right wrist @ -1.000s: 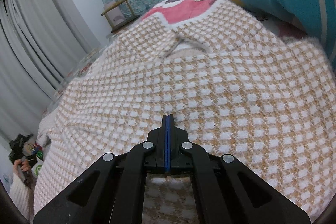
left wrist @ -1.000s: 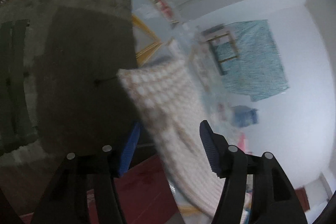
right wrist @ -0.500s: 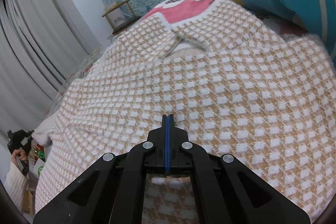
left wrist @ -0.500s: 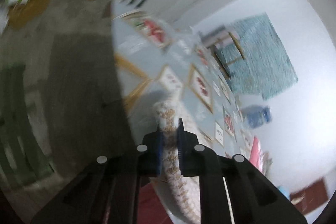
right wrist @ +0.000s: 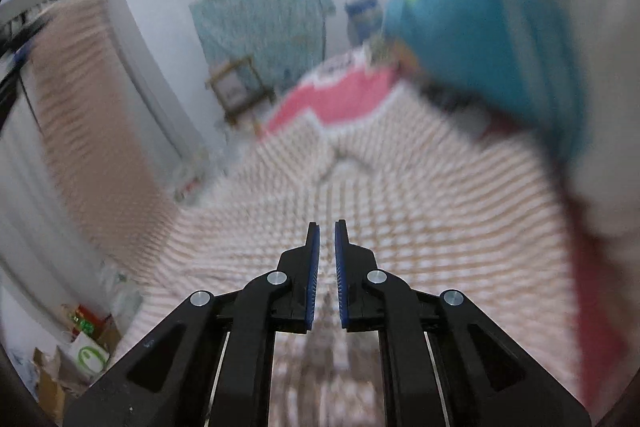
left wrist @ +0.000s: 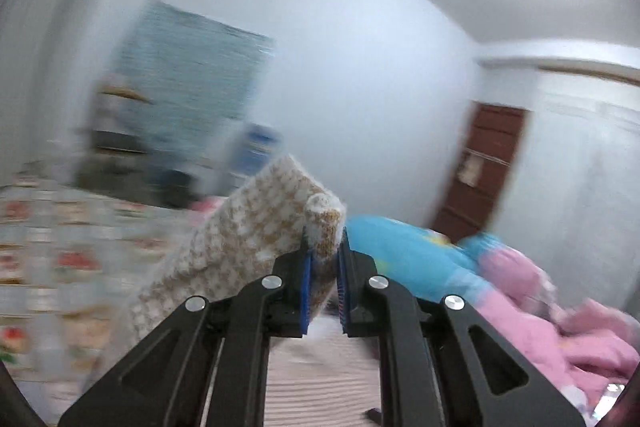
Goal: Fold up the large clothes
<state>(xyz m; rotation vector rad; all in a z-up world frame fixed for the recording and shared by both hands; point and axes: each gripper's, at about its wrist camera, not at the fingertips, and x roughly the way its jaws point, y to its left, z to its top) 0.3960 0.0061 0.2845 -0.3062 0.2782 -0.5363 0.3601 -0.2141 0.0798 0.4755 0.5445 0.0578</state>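
Our left claw (left wrist: 323, 259) is pinching a bunched fold of the checked sweater (left wrist: 256, 227); its blue pads (left wrist: 306, 291) press on the tan-and-white knit from both sides. From the grip the fabric runs toward eight o'clock in the left wrist view, and a rolled edge sticks up just above the fingertips. Within the last second these jaws closed down onto the cloth.

Our right claw (right wrist: 325, 247) has its jaws a narrow slit apart, having just begun to part, and we see nothing caught between its pads (right wrist: 314, 267). It hovers above the sweater (right wrist: 400, 227), which lies spread flat across the bed (right wrist: 336, 99), its neckline toward twelve o'clock from the fingertips. The whole right wrist view is smeared, so we cannot tell whether the tips touch the knit.

At nine o'clock in that view a lifted panel of the same checked knit (right wrist: 92, 115) hangs in front of the curtain. A turquoise quilt (right wrist: 480, 19) is heaped at two o'clock, beside the sweater's far edge. In the left wrist view the quilt (left wrist: 404, 251) sits at three o'clock of the claw, with a pink blanket (left wrist: 540, 311) beyond it at four o'clock.
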